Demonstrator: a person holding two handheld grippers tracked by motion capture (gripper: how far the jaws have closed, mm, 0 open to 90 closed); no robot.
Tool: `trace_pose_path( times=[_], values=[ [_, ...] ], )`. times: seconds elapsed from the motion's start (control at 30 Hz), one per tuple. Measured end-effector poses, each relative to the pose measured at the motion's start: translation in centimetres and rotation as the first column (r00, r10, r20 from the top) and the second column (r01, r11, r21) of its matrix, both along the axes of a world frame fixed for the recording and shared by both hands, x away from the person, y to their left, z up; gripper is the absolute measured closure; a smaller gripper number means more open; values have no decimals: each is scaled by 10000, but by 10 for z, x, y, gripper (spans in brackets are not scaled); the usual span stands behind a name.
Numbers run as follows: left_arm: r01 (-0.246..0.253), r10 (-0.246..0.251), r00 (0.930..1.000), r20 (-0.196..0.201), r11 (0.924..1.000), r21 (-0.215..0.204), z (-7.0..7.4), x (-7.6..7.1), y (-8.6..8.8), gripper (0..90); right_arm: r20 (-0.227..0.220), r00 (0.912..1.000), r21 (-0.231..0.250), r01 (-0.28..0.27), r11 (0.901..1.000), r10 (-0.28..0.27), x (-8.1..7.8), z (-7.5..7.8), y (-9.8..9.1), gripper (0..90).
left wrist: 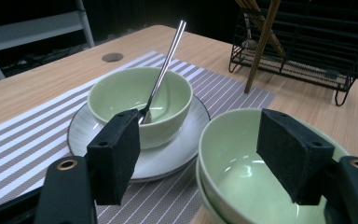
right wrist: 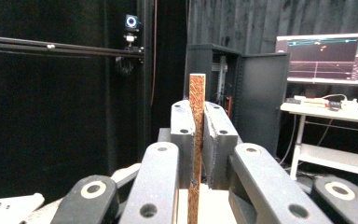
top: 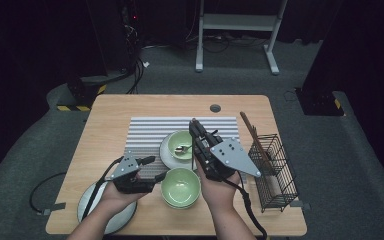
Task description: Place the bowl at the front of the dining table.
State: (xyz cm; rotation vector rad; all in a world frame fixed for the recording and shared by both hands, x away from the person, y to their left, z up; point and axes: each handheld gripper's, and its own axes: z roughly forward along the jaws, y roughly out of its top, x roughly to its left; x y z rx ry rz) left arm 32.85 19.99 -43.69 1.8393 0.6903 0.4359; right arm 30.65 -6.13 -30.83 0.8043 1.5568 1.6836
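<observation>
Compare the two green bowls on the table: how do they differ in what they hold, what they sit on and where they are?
The far bowl holds a metal spoon and sits on a white plate on the striped mat. The near bowl holds nothing, appears stacked on another bowl and sits at the mat's edge, between the left gripper pads. Both are pale green, glossy and upright.

Glossy glazed green bowl [left wrist: 242, 172]; speckled, probably wooden chopstick [right wrist: 196, 140]; polished metal spoon [left wrist: 164, 70].
</observation>
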Motion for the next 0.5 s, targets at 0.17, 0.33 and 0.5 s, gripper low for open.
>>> trace_pose_path(
  times=[0.17,0.33,0.5],
  values=[
    [13,-9,9996,273,9999,-138,0,-1,-10,343,14,9998,2,-185,9998,185,-1,1,9,837],
    [33,-22,9995,320,9994,-355,-2,2,-18,390,-4,9995,9,-323,9995,323,0,2,16,838],
    [117,-94,9987,507,9990,-438,-5,2,-26,438,-52,9988,19,-492,9988,492,2,1,23,837]
  ],
)
